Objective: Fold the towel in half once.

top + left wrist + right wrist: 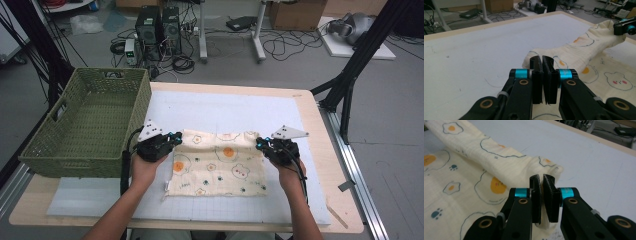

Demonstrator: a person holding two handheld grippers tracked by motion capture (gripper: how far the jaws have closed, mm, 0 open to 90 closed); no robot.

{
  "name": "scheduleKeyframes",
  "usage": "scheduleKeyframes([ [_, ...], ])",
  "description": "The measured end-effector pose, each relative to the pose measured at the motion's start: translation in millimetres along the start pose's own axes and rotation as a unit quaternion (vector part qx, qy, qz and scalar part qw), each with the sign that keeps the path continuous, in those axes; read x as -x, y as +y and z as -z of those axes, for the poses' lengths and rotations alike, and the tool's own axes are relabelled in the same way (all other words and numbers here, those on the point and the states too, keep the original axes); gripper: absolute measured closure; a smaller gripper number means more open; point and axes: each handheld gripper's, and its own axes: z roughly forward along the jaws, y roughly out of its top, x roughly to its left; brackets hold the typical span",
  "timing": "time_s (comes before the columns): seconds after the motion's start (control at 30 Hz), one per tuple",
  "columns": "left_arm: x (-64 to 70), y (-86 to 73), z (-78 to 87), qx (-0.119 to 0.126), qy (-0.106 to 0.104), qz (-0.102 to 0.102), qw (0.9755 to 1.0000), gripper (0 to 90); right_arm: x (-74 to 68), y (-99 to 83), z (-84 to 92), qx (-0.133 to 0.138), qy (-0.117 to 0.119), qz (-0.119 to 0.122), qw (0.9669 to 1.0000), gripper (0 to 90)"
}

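A cream cloth (217,162) printed with fried eggs and bear faces lay on the white mat (225,112), a little to the right of the green woven basket (87,122) that stood at the mat's left end. The left gripper (175,137) sat between the basket and the cloth, at the cloth's far corner nearest the basket. In the left gripper view its jaws were pressed together on that corner, with the fabric (574,51) bunched just beyond their tips and running off to the right in a raised fold.

The right gripper (260,143) was at the cloth's other far corner, the one farthest from the basket. In the right gripper view its jaws pinched a thin edge of the cloth (499,162), which showed as a pale strip between the pads, while the lifted edge rolled away to the upper left. The far edge of the cloth hung between the two grippers as a soft ridge, raised off the layer below it. The near part lay flat on the mat, well apart from both grippers and no closer to the basket than the left gripper was.
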Motion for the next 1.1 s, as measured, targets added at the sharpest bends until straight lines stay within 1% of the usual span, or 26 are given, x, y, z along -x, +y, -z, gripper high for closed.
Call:
scheduleKeyframes([
  [0.27, 7.8, -15.7, 9.0, -0.005, -0.016, 0.007, 0.9998, 86.1, -8.8, -22.1, 10.1, 0.0, 0.005, 0.001, 1.0, 84.9],
  [0.33, 11.2, -20.4, 10.6, -0.008, -0.02, 0.006, 0.9997, 86.0, -10.8, -29.1, 12.6, 0.004, 0.007, -0.004, 1.0, 85.0],
  [0.43, 15.1, -26.6, 10.8, -0.019, -0.024, -0.005, 0.9995, 86.0, -13.3, -36.9, 13.8, -0.002, 0.011, -0.005, 0.9999, 84.9],
  [0.53, 16.5, -31.1, 10.9, -0.024, -0.026, -0.003, 0.9994, 85.9, -14.3, -43.6, 14.5, -0.003, 0.013, -0.007, 0.9999, 84.6],
  [0.63, 16.2, -35.0, 10.9, -0.031, -0.027, 0.0, 0.9992, 85.7, -16.4, -48.1, 14.9, -0.005, 0.017, -0.009, 0.9998, 84.3],
  [0.73, 16.0, -39.6, 12.1, -0.04, -0.027, -0.001, 0.9989, 85.7, -18.0, -51.5, 15.7, 0.001, 0.022, -0.01, 0.9997, 84.4],
  [0.8, 15.8, -42.5, 12.9, -0.045, -0.03, 0.0, 0.9985, 85.7, -19.1, -53.4, 16.0, -0.001, 0.026, -0.011, 0.9996, 84.4],
  [0.87, 16.0, -45.0, 14.3, -0.053, -0.037, -0.001, 0.9979, 85.4, -20.5, -55.1, 16.8, -0.004, 0.029, -0.007, 0.9996, 84.4],
  [0.93, 16.7, -46.9, 16.1, -0.059, -0.039, -0.001, 0.9975, 85.3, -22.5, -57.0, 17.7, -0.008, 0.033, -0.003, 0.9994, 84.4],
  [1.0, 16.7, -48.1, 18.3, -0.061, -0.041, -0.001, 0.9973, 85.3, -25.3, -58.9, 18.8, -0.014, 0.037, 0.007, 0.9992, 84.3],
  [1.07, 16.3, -49.4, 20.0, -0.064, -0.042, 0.004, 0.9971, 84.4, -26.5, -61.2, 20.4, -0.019, 0.04, 0.011, 0.999, 83.6],
  [1.1, 15.6, -50.7, 20.1, -0.066, -0.042, 0.008, 0.9969, 82.1, -26.4, -62.4, 21.5, -0.022, 0.042, 0.009, 0.9989, 83.1],
])
